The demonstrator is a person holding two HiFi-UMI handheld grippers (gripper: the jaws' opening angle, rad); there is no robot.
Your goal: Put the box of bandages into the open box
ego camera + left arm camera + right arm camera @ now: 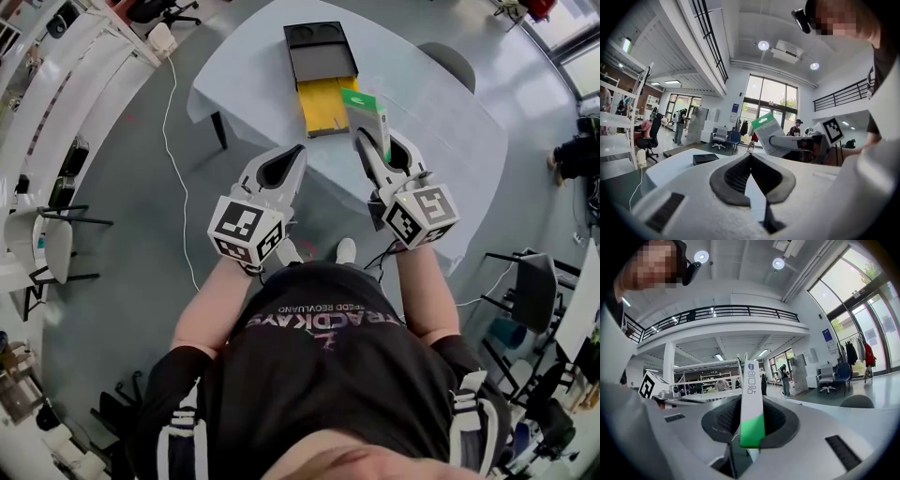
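While the right gripper (377, 141) clamps the one white-and-green box of bandages (367, 117) between its fingers, it hangs over the near side of the table (450, 112). It is just near of the single open box (319, 58), black with one yellow tray (328, 105) slid out toward us. To the left, at the table's near edge, the left gripper (297, 150) has its fingers pinched together on nothing. Two grippers, one load!
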